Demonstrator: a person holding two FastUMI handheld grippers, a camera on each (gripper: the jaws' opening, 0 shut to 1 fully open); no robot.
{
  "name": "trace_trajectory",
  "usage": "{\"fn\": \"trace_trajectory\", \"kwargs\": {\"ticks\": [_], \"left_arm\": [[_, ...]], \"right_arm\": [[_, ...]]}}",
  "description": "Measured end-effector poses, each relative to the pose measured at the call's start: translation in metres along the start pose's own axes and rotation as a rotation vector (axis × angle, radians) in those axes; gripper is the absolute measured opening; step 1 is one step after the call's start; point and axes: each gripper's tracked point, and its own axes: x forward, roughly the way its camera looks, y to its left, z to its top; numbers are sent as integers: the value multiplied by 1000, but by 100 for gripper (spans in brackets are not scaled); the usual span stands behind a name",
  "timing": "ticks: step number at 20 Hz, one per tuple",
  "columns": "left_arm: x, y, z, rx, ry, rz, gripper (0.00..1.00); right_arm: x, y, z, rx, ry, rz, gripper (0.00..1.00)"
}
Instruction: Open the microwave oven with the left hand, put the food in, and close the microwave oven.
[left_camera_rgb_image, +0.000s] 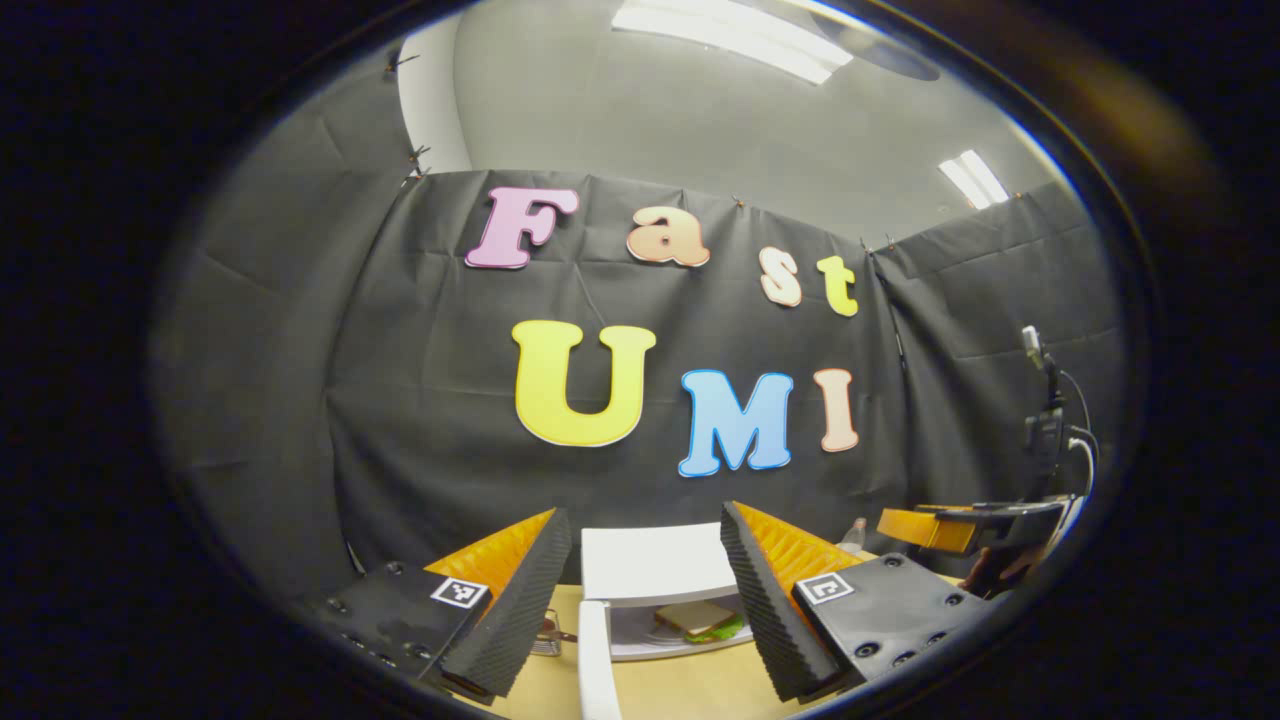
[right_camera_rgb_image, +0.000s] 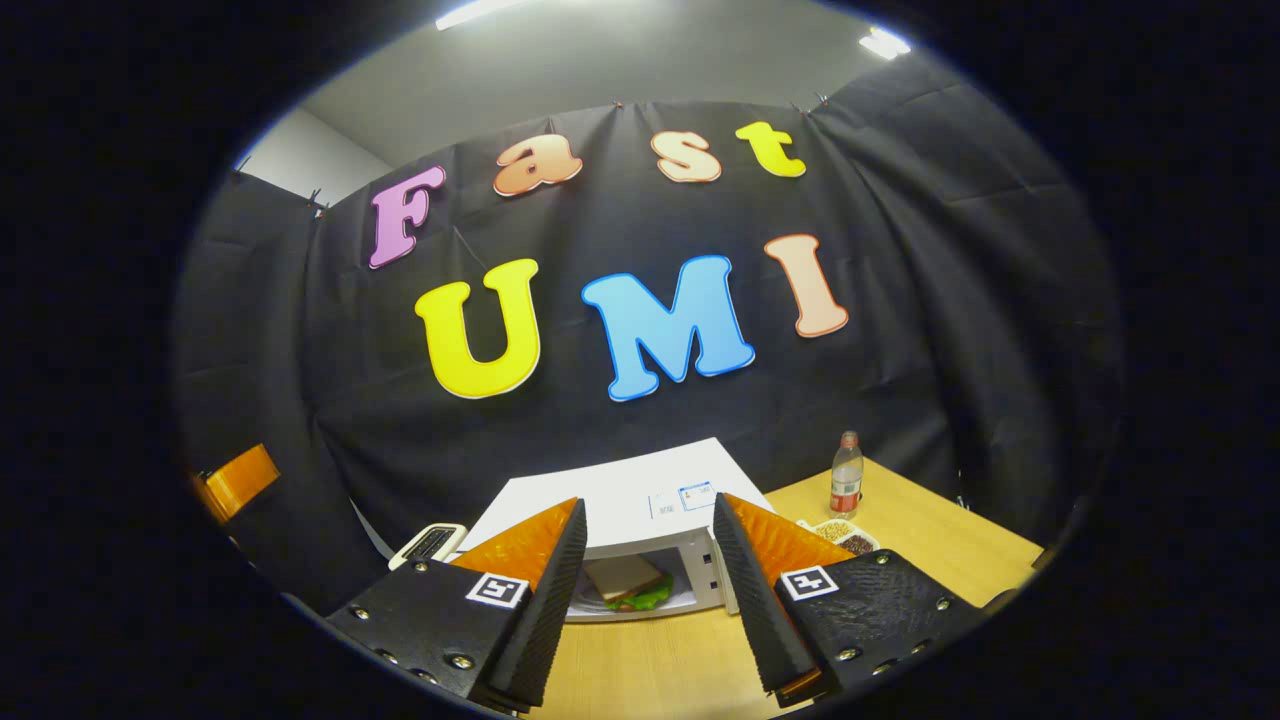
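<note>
**Sandwich in oven, door open**

Both grippers, left (left_camera_rgb_image: 645, 590) and right (right_camera_rgb_image: 648, 580), have fingers apart, holding nothing, above the table (right_camera_rgb_image: 640, 670). Sandwich (right_camera_rgb_image: 625, 580) sits inside the microwave (right_camera_rgb_image: 620, 490); door (left_camera_rgb_image: 594, 660) swung open. Bottle (right_camera_rgb_image: 846, 475) stands right of it.

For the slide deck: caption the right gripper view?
Open right gripper facing white microwave oven, sandwich inside.

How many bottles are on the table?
1: a bottle stands at the table's far edge, right of the microwave, beside small dishes. Others may be hidden.
</note>
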Motion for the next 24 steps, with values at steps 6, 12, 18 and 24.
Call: {"fn": "trace_trajectory", "kwargs": {"ticks": [6, 12, 18, 24], "left_arm": [[0, -32, 2, -2, -5, -30, 97], [-15, -31, 6, 6, -27, -7, 97], [-43, 6, -41, 50, 108, 34, 76], [-101, 81, -120, 23, 325, 130, 6]], "right_arm": [[-28, -14, 41, -60, -91, 3, 77], [-39, -18, 47, -71, -105, 10, 96], [-42, -9, 44, -79, -111, 27, 96], [-39, 0, 38, -49, -104, 17, 96]]}}
